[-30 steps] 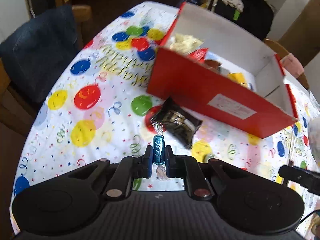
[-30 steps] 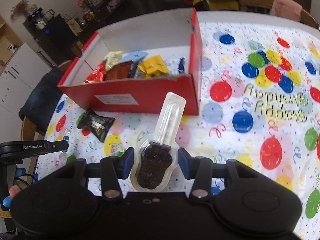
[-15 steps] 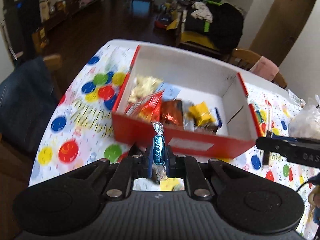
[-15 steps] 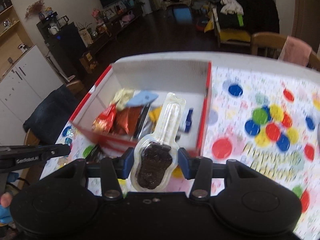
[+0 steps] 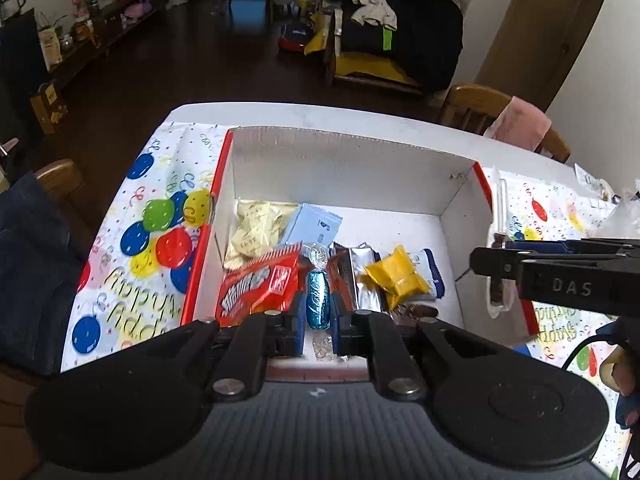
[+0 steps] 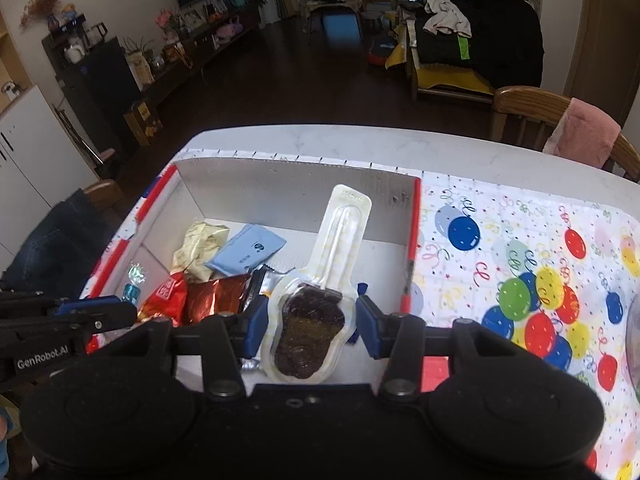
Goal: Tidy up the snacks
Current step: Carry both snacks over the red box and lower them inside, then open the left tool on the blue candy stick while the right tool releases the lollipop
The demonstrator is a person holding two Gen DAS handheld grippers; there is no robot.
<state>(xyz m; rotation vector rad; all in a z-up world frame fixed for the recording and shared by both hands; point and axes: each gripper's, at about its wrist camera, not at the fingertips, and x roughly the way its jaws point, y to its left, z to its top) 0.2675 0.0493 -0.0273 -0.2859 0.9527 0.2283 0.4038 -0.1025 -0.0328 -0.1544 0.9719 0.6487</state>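
My left gripper (image 5: 317, 304) is shut on a blue foil-wrapped candy (image 5: 317, 299) and holds it above the near part of the red box (image 5: 460, 192). My right gripper (image 6: 310, 320) is shut on a foot-shaped chocolate lollipop in clear wrap (image 6: 316, 300), held over the box (image 6: 304, 188) near its right wall. In the box lie a red packet (image 5: 260, 284), a pale yellow bag (image 5: 256, 230), a light blue sachet (image 5: 314, 228), a yellow snack (image 5: 396, 278) and a silver wrapper (image 5: 362, 276). The right gripper also shows in the left wrist view (image 5: 496, 264).
The table wears a balloon-print cloth (image 6: 520, 280). Wooden chairs stand at the far side (image 6: 532, 116) and at the left (image 5: 56, 176). A clear plastic bag (image 5: 624, 212) lies at the far right of the table.
Both grippers rose and moved forward from the tablecloth in front of the box to above its inside, each still holding its snack.
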